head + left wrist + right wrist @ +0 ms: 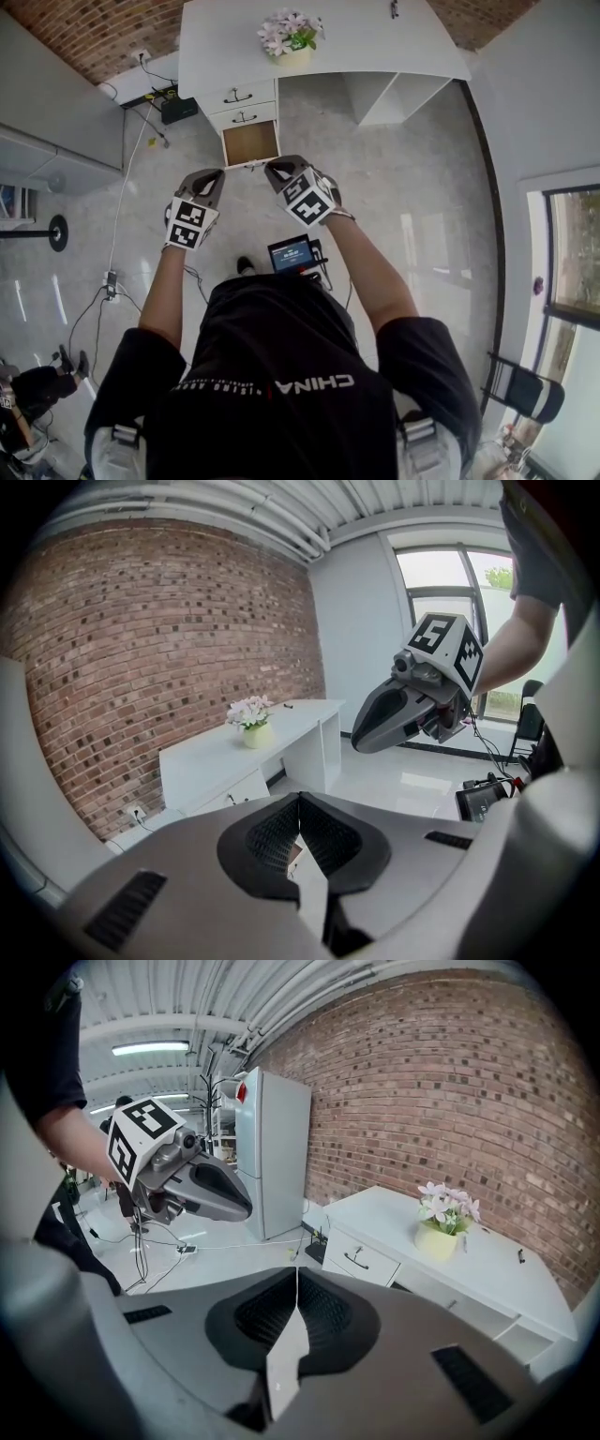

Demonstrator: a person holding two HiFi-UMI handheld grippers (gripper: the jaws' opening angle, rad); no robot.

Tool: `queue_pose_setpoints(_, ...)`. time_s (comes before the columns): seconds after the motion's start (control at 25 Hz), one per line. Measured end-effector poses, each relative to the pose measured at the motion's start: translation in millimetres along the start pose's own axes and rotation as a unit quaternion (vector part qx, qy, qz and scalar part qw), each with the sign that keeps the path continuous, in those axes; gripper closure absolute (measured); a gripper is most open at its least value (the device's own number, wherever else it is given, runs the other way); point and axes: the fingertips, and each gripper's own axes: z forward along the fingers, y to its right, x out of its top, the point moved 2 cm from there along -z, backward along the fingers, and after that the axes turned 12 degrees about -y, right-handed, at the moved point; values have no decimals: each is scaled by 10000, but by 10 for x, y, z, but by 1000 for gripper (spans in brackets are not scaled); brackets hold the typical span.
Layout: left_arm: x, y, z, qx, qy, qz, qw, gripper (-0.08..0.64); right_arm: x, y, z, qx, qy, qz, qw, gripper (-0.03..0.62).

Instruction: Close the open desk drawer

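Head view first: I look down at a white desk (375,37) at the top of the picture. A pot of flowers (292,36) stands on it. Under the flowers are three drawers in a stack. The two upper drawers (237,96) are pushed in. The open drawer (250,142) is the bottom one. It sticks out toward me and I see its brown inside. The left gripper (210,176) and the right gripper (278,170) are held up side by side, just on my side of the open drawer, with their tips pointing at it. The right one's tip looks very near the drawer's front edge, but I cannot tell from up here if it touches. A small screen (292,253) sits lower down, close to the person's body. Cables (122,206) run over the grey floor (403,206).

Left gripper view: the two jaws are pressed together with nothing between them. Past them is the desk, by a brick wall (141,649). The right gripper floats in the air at the upper right.

Right gripper view: these jaws are pressed together too, and hold nothing. The left gripper hangs at the upper left, in front of a tall white cabinet (272,1147). The desk is on the right with the flowers on it. I see the top drawer (356,1258) with its handle. I cannot make out the open drawer here.
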Motion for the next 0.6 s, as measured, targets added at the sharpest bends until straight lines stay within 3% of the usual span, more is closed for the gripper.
queue_pose_setpoints(0.28, -219, 30, 395, -136, -286, -139, 9994, 548, -415, 99, 495, 361, -419, 151, 9984, 577)
queue_pose_setpoints(0.6, -737, -447, 1042, -475, -479, 90, 9977, 548, -371, 330, 1382, 351, -562, 766, 9949, 577)
